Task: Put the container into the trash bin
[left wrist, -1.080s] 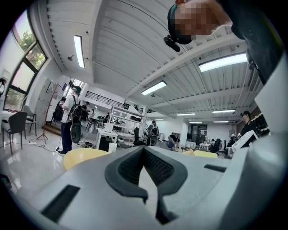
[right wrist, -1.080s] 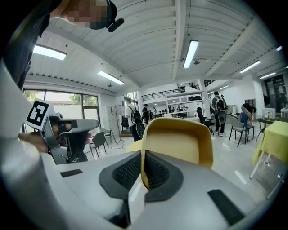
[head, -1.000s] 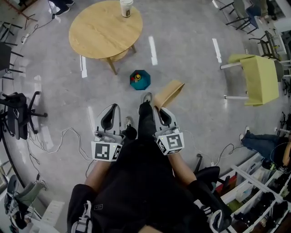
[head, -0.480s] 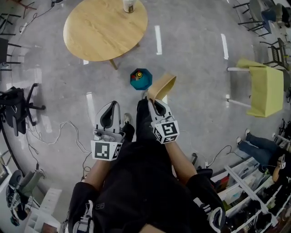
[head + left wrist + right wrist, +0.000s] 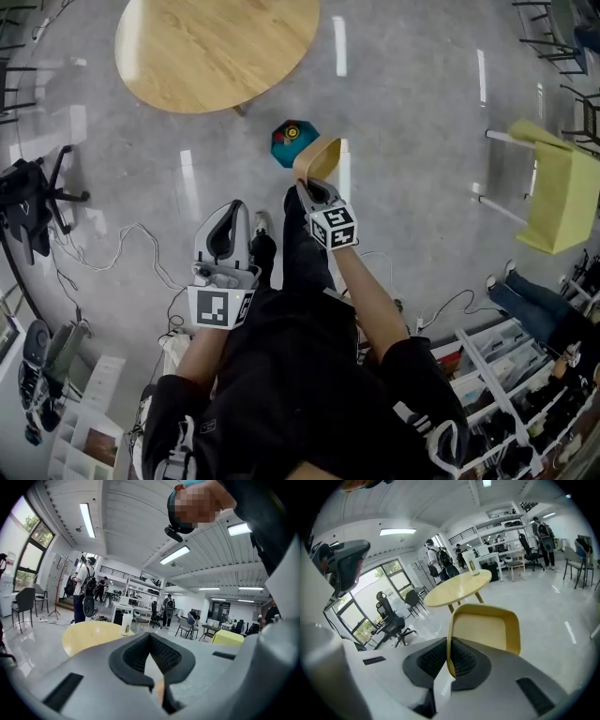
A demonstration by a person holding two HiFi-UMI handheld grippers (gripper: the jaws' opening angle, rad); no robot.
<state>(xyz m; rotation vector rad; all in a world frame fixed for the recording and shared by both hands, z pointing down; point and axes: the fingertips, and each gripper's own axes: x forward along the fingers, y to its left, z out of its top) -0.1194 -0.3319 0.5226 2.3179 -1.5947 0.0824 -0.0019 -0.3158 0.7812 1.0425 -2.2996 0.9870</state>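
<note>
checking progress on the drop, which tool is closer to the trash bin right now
Right. The right tool, gripping the container, is just short of the trash bin; the left tool sits further back, off to the bin's left.

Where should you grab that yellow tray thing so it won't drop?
Grab the container by its thin upright side wall, coming in from the edge with one jaw inside and one outside, as the right gripper grips it. It is a shallow, open tray: the wall is narrow enough to pinch, while the whole body looks too wide for the jaws.
</note>
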